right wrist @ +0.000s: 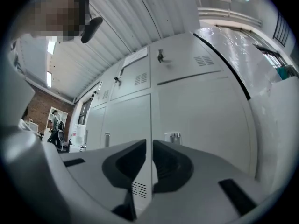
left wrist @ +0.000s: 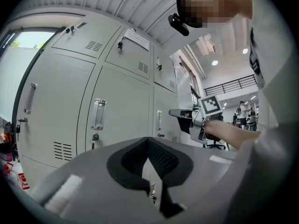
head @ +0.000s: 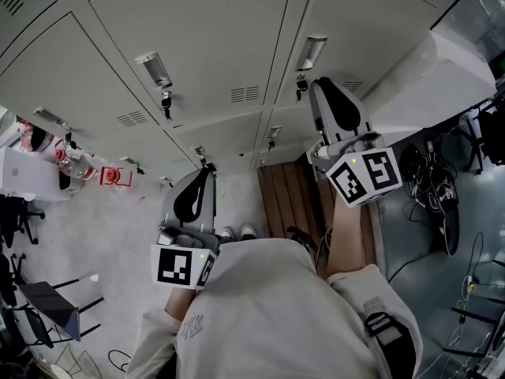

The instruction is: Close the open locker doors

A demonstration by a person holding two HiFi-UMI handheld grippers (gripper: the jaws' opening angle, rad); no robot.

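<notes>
Before a bank of grey locker doors (head: 197, 38) we hold up two grippers; every door looks flush, and we cannot tell whether any stands ajar. Our right gripper (right wrist: 148, 146) has its jaws a narrow slit apart, gripping nothing, a door seam showing through. Our left gripper (left wrist: 148, 143) has its tips together, empty. We count three upright handles (left wrist: 98, 114) in the left gripper view. A pale slab (head: 430, 73) at right is cut off by the frame; our torso (head: 268, 306) hides the floor.
</notes>
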